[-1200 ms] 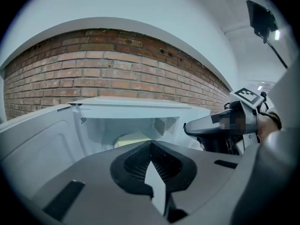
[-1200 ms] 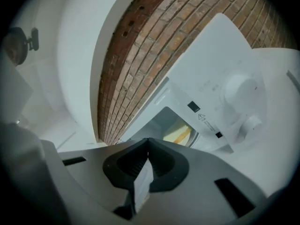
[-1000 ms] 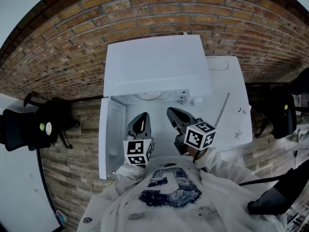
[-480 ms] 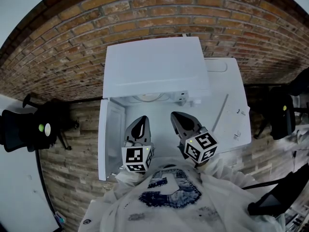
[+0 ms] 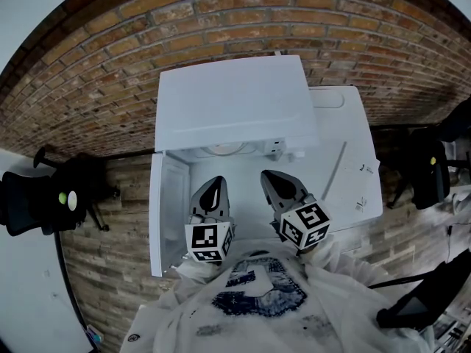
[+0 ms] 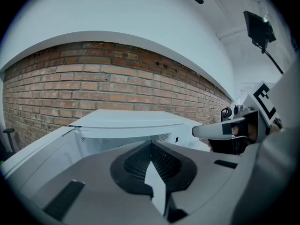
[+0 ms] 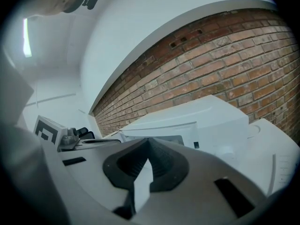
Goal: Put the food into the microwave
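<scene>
The left claw (image 5: 217,181) and right claw (image 5: 266,175), both pinched together and empty, hover before the boxy white microwave (image 5: 234,101), door open.

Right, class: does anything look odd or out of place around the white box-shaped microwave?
Nothing looks spilled or damaged. One oddity: the white microwave has its door standing open, yet the left gripper and right gripper are both shut on nothing, and no food shows.

This looks like a test lab or studio, not a home kitchen: a bare red-brown brick wall (image 5: 110,43), a plain white table (image 5: 360,160) holding a boxy white microwave (image 5: 232,98), and black equipment stands (image 5: 51,197) alongside.
</scene>
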`<state>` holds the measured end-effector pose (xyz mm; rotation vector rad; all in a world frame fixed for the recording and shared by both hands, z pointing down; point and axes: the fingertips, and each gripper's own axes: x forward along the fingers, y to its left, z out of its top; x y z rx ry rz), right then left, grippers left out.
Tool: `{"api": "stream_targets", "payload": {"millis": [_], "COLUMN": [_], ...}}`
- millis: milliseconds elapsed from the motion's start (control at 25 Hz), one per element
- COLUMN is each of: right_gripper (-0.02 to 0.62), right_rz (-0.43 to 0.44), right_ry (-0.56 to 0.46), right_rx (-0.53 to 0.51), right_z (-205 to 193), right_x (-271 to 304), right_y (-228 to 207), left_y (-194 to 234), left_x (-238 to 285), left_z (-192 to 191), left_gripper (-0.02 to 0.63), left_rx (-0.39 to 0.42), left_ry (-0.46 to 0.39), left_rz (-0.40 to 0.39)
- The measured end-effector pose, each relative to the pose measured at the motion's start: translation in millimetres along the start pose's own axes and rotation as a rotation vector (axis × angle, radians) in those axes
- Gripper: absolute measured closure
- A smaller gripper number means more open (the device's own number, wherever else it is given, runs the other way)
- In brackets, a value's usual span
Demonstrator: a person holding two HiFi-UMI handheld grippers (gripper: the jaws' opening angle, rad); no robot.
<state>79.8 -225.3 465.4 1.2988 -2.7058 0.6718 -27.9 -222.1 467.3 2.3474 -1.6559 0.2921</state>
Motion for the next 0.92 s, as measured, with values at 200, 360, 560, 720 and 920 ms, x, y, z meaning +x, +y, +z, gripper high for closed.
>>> {"api": "stream_targets", "payload": {"millis": [200, 360, 560, 720, 920], "right_gripper": [0.581, 0.581, 0.581, 0.581, 0.581], "right_rz": [-0.003, -0.002, 0.001, 0.003, 0.004], "right_ry": [0.003, 0.009, 0.016, 0.021, 0.027], "right_rx": [0.0, 0.001, 0.004, 0.003, 0.003], "right_z": [-0.9, -3.5, -5.0, -5.8, -7.2], "right_x": [-1.1, -0.5, 0.3, 0.3, 0.5], "right_y": [-1.4, -2.2, -3.2, -3.0, -4.0], "left_y": [-2.6, -2.4, -2.7, -3.0, -3.2], "left_x": [1.0, 1.6, 2.6, 2.8, 4.0], "left_z": [-0.8, -0.7, -1.9, -1.9, -3.9], "left_gripper": [0.597, 0.597, 0.597, 0.597, 0.597], "left_rx": [-0.001, -0.001, -0.007, -0.01, -0.018], "left_ry": [0.004, 0.005, 0.009, 0.01, 0.016], "left_rz": [-0.004, -0.004, -0.004, -0.005, -0.005]}}
